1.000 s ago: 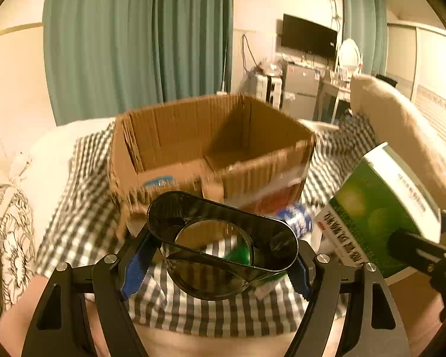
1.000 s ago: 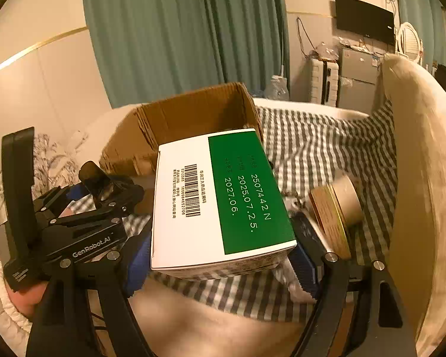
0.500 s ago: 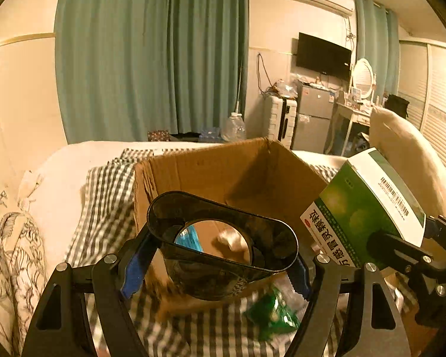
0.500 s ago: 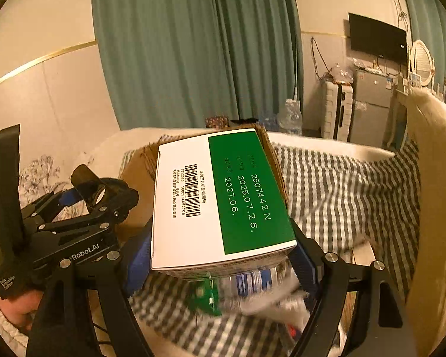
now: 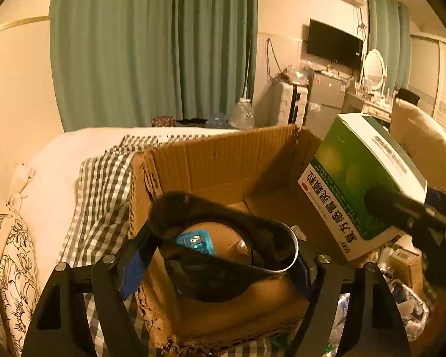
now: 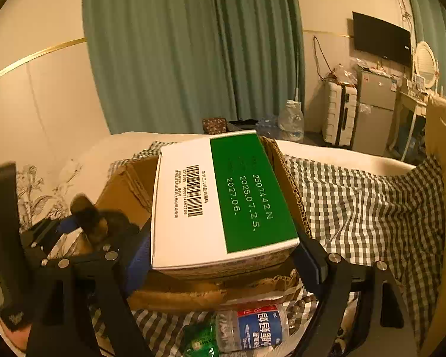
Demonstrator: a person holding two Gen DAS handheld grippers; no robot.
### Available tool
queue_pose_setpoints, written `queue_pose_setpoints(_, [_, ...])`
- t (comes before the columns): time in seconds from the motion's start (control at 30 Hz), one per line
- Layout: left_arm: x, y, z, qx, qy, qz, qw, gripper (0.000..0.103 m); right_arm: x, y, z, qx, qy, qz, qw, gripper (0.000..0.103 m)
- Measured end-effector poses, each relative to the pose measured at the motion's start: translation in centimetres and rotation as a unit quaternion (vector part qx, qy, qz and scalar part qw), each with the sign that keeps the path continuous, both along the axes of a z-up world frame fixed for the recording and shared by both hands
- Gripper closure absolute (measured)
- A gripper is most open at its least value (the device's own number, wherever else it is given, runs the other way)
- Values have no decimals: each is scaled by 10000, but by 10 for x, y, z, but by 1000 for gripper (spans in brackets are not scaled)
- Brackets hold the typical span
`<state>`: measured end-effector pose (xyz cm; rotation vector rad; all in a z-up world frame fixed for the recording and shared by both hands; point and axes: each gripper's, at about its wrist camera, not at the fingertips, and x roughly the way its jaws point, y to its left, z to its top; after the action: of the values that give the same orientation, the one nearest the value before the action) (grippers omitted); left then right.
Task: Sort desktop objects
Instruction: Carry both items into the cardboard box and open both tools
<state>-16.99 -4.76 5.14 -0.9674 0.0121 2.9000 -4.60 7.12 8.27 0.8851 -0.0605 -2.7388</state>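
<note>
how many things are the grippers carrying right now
2: a black oval container clamped in the left gripper above the cardboard box, and a green-and-white medicine box in the right gripper over the same box.

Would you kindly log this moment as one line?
left tool: holds black case, jaws just widened | right tool: holds green box | both over carton | not yet dropped
</note>
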Motion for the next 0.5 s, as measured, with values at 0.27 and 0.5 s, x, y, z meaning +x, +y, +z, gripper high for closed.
queue_pose_setpoints(0.27, [19,-1,4,-54,80,37,9999,2,11,22,9,-152,114,-229,9996,13])
queue_pose_setpoints(0.5, [61,3,9,59,55,-167,9998,2,58,57,22,-125,222,-523,9983,13])
